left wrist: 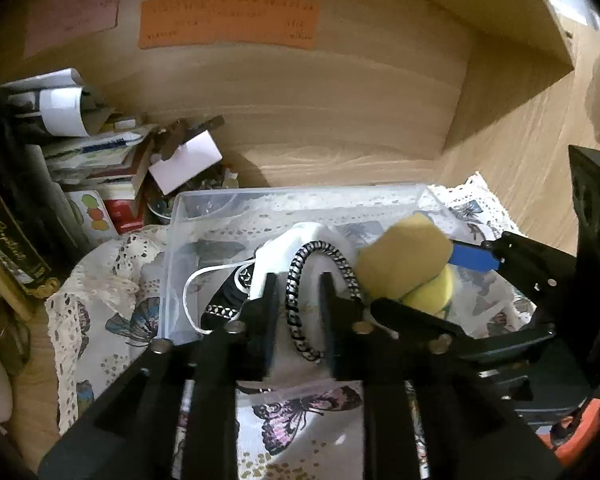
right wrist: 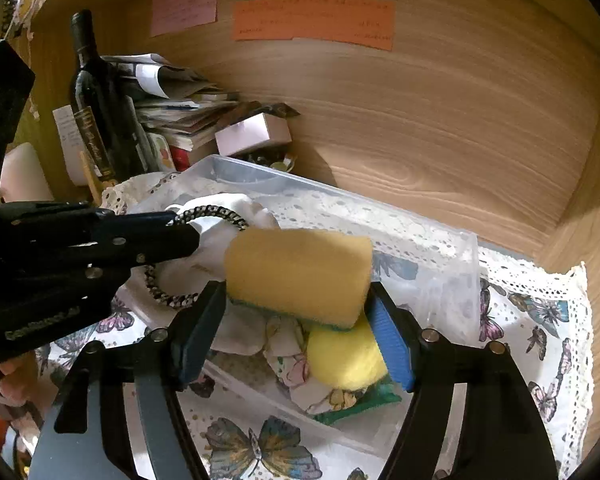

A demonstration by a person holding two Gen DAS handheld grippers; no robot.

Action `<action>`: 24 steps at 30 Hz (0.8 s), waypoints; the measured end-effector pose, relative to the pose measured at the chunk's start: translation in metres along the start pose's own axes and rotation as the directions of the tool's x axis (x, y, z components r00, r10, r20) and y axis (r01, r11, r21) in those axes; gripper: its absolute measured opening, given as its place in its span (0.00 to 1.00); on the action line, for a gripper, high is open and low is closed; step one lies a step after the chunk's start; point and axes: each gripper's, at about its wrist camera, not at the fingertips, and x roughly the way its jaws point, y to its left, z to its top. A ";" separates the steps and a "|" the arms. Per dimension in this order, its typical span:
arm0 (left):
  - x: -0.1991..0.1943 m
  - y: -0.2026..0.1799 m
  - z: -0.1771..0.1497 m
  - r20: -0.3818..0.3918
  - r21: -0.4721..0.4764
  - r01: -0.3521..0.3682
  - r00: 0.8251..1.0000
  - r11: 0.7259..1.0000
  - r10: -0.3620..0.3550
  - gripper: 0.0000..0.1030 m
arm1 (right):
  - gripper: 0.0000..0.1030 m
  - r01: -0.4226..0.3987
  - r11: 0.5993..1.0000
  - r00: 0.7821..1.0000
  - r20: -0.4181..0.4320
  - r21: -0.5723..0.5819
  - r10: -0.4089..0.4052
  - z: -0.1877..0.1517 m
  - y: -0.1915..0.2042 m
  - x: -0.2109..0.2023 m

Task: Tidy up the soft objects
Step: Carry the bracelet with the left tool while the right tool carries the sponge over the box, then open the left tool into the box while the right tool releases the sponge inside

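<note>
A clear plastic bin (left wrist: 172,240) (right wrist: 466,256) stands on a butterfly-print cloth. In it lie a white mask (left wrist: 296,248), a black-and-white braided band (left wrist: 296,308) (right wrist: 216,213) and a second yellow sponge (right wrist: 344,360). My left gripper (left wrist: 298,300) is over the bin, its jaws a little apart on either side of the band. My right gripper (right wrist: 296,320) (left wrist: 474,258) is shut on a yellow sponge (right wrist: 300,272) (left wrist: 404,260) with a green underside, held over the bin's right part.
A wine bottle (right wrist: 90,92), stacked papers and books (right wrist: 180,116) and a small pink box (right wrist: 252,134) crowd the back left. The wooden back wall (right wrist: 440,120) carries pink, green and orange notes (right wrist: 312,20). The lace-edged cloth (right wrist: 540,320) reaches right of the bin.
</note>
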 end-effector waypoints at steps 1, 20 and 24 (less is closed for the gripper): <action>-0.004 0.000 0.000 0.009 0.001 -0.001 1.000 1.000 0.001 0.32 | 0.67 -0.001 1.000 1.000 -0.001 -0.001 0.001 0.000 -0.001 -0.002; -0.130 -0.031 -0.021 0.316 0.035 -0.061 0.948 0.998 0.046 0.86 | 0.96 0.009 0.999 0.952 0.307 0.054 -0.025 -0.007 -0.005 -0.136; -0.149 -0.035 -0.027 0.384 0.036 -0.073 0.922 0.997 0.054 0.99 | 1.00 0.003 0.996 0.928 0.371 0.086 -0.035 -0.012 -0.008 -0.157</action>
